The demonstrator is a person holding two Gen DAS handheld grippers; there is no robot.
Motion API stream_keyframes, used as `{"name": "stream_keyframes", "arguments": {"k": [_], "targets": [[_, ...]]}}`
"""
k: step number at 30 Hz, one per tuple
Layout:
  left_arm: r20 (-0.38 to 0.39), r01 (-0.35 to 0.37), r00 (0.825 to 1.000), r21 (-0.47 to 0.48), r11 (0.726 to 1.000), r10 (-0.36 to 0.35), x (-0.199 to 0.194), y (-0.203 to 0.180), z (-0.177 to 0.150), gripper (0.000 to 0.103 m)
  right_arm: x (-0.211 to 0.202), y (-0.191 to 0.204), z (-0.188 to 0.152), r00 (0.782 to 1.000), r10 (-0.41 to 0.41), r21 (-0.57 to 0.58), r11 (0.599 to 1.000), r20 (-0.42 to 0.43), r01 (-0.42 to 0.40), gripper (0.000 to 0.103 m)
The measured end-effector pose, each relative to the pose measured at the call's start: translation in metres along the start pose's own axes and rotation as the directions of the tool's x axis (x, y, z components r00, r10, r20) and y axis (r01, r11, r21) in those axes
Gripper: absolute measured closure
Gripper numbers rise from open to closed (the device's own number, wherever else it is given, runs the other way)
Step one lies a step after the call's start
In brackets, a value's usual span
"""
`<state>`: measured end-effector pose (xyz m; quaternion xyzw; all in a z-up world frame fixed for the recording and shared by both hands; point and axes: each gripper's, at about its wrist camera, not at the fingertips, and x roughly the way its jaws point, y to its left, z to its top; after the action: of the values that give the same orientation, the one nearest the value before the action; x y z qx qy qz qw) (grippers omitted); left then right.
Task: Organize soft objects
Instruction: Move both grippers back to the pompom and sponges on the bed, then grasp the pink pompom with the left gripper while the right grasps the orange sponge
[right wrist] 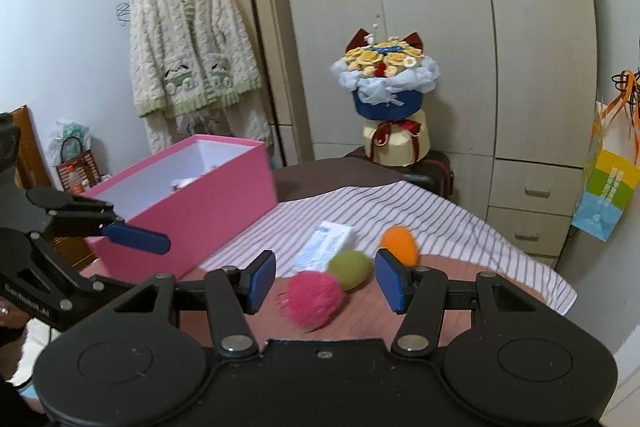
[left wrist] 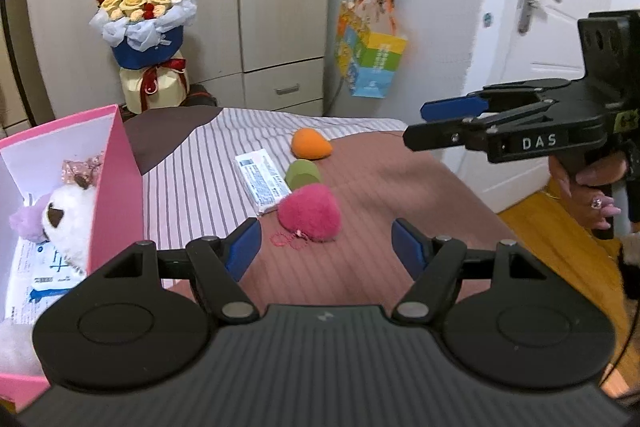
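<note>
Bedding: a bed (left wrist: 360, 179) with striped sheet and brown cover carried the loose items.
Pink pompom (left wrist: 310, 213): lay on the brown cover, roughly heart-shaped, its narrower end toward the green piece; a red cord trailed from its near side.
Green sponge (left wrist: 303, 175): lay just behind the pompom, touching or nearly so; its orientation could not be told.
Orange sponge (left wrist: 311, 143): egg-shaped, long axis across the bed, pointed end toward the right in the left wrist view.
Packet (left wrist: 262, 183): flat, long axis running away from the camera, beside the sponges.
Pink box (left wrist: 116, 179): stood open at the left, holding a plush toy (left wrist: 68, 219).
Left gripper (left wrist: 324, 247): jaws apart, empty, the pompom just ahead between the finger lines.
Right gripper (right wrist: 326, 281): jaws apart, empty; pompom and green sponge ahead between its fingers.
</note>
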<state>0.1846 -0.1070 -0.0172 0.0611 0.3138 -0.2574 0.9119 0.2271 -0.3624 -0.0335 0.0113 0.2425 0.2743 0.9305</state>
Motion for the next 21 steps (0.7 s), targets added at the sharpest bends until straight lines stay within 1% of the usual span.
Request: {"name": "stream_keyframes", "arguments": {"k": [4,9,12,17,21], "targets": [[-0.002,-0.017,1.0,-0.026,1.0,0.016,0.031,0.001,-0.001,0.032,0.025,-0.022,-0.002,1.0,-0.006,0.006,1.0,-0.004,0.006,0.043],[-0.016,0.008,1.0,-0.085,0.996,-0.01,0.069,0.004,-0.001,0.032,0.062,-0.047,-0.006,0.999,0.007,0.034,0.999,-0.033,-0.006,0.043],[-0.024,0.007,1.0,-0.109,0.994,-0.01,0.086,0.004,-0.002,0.032,0.083,-0.059,-0.005,0.999,0.01,0.065,0.998,-0.051,-0.007,0.043],[-0.036,-0.042,0.999,-0.116,0.992,0.038,0.108,0.001,-0.004,0.032,0.115,-0.074,0.0,0.997,0.014,0.092,0.996,-0.079,-0.006,0.043],[-0.038,-0.075,0.997,-0.117,0.99,0.071,0.117,0.001,-0.005,0.032,0.139,-0.079,0.0,0.994,0.016,0.1,0.995,-0.107,-0.006,0.043]]}}
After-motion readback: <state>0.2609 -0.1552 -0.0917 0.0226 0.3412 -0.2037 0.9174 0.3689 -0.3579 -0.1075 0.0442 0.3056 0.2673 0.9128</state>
